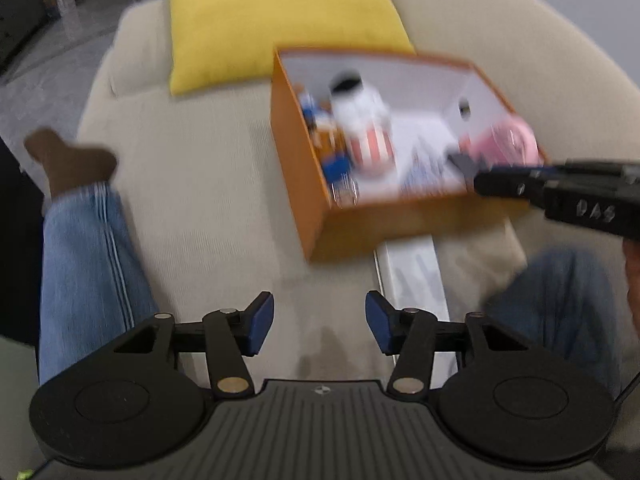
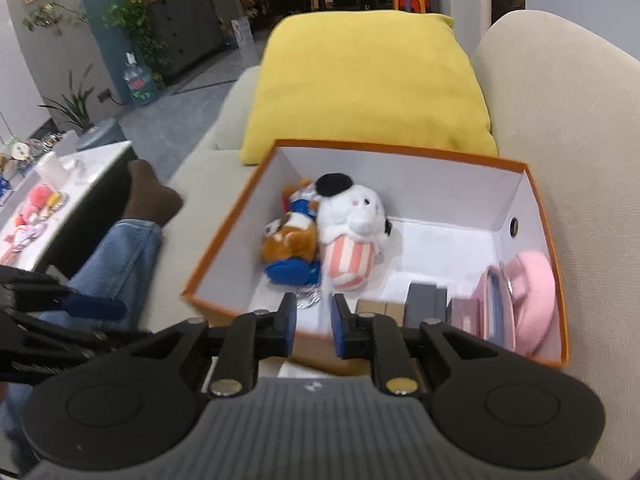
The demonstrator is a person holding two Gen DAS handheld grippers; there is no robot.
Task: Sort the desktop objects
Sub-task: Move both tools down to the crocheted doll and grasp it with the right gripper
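While the orange box (image 2: 544, 264) is sitting on the sofa (image 2: 560, 120), toys (image 2: 352, 236) are lying inside it. Both grippers, left (image 1: 320, 322) and right (image 2: 313, 320), are hovering with jaws apart, gripping nothing.

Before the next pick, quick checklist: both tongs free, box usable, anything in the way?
1. Left tongs empty, jaws apart: ok.
2. Right tongs empty, small gap between the pads, nothing in it: ok.
3. Orange box open on the sofa, bare floor left in its middle: ok.
4. White plush and brown plush inside the box: ok.
5. Person's leg beside the box, not touching it: ok.
6. Next item to sort: cannot tell; the side table's things are small.
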